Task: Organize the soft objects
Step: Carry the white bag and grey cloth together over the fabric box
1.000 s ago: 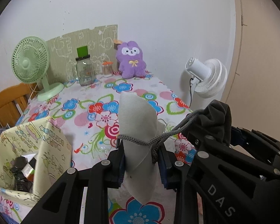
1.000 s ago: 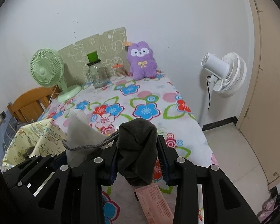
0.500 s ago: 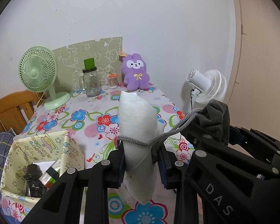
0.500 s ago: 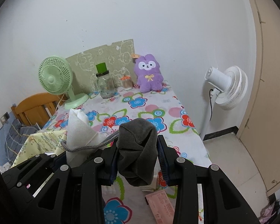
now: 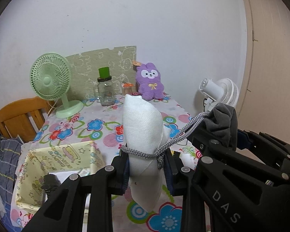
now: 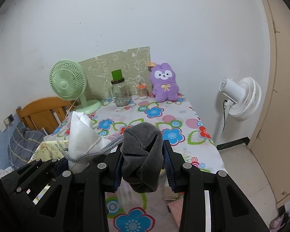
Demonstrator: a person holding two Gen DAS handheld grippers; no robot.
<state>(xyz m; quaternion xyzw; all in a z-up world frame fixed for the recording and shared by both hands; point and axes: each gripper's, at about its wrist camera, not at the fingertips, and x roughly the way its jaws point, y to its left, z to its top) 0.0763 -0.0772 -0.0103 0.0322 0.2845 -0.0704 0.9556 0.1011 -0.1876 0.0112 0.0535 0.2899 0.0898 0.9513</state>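
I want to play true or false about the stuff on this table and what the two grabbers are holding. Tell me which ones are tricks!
1. The left gripper holds a white cloth. True.
2. The right gripper holds nothing. False: it pinches a grey cloth.
3. A cord joins the two cloths. True.
4. The purple plush toy lies in the box. False: it sits by the wall.
5. The green fan stands on the table. True.

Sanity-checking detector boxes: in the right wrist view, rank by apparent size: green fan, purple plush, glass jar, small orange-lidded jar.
1. Green fan
2. Purple plush, close to the fan in area, so that order is unsure
3. Glass jar
4. Small orange-lidded jar
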